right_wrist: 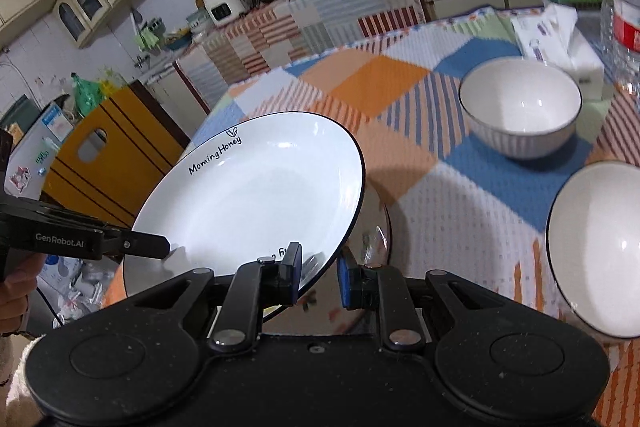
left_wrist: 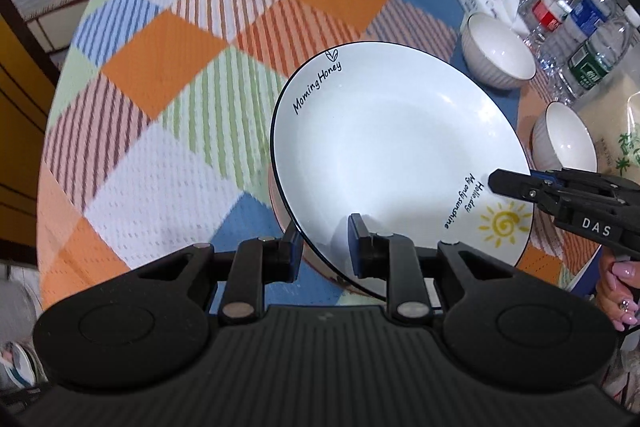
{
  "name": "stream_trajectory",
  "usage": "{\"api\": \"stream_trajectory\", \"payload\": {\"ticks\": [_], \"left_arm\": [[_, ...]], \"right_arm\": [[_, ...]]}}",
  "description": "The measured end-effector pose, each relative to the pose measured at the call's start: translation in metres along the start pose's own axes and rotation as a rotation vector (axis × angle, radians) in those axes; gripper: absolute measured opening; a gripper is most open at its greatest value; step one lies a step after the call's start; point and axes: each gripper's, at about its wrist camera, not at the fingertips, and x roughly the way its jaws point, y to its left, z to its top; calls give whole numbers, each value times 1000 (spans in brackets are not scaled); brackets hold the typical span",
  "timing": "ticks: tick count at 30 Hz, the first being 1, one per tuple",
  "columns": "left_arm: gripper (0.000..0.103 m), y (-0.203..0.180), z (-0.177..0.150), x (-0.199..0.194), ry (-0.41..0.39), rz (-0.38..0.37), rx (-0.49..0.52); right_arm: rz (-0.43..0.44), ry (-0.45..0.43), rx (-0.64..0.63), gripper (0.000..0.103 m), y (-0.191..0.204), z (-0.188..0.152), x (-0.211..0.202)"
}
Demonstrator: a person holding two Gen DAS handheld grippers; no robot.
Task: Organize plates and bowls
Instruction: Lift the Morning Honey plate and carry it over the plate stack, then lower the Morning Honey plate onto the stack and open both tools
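The left tool (left_wrist: 324, 247) has its two blue pads on either side of the near rim of the big white plate (left_wrist: 392, 131), not fully closed, one pad under and one on top. The right tool (right_wrist: 316, 273) sits the same way on the plate's other side. I think both should squeeze gently together and keep the plate level, because it looks smooth, shiny and slippery, with a thin dark rim. The plate is tilted above the desk (left_wrist: 168, 67), near its front right edge, over something round I cannot make out. Two white ribbed bowls (right_wrist: 520, 107) wait by the right edge on the bumpy checked cloth.
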Motion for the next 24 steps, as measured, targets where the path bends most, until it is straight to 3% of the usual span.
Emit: {"api": "stream_trajectory", "payload": {"ticks": [10, 24], "left_arm": [[24, -7, -4, 17, 68, -7, 32], [27, -5, -7, 36, 150, 62, 10]], "right_arm": [[-69, 57, -42, 23, 2, -12, 2], [-116, 89, -89, 23, 13, -12, 9]]}}
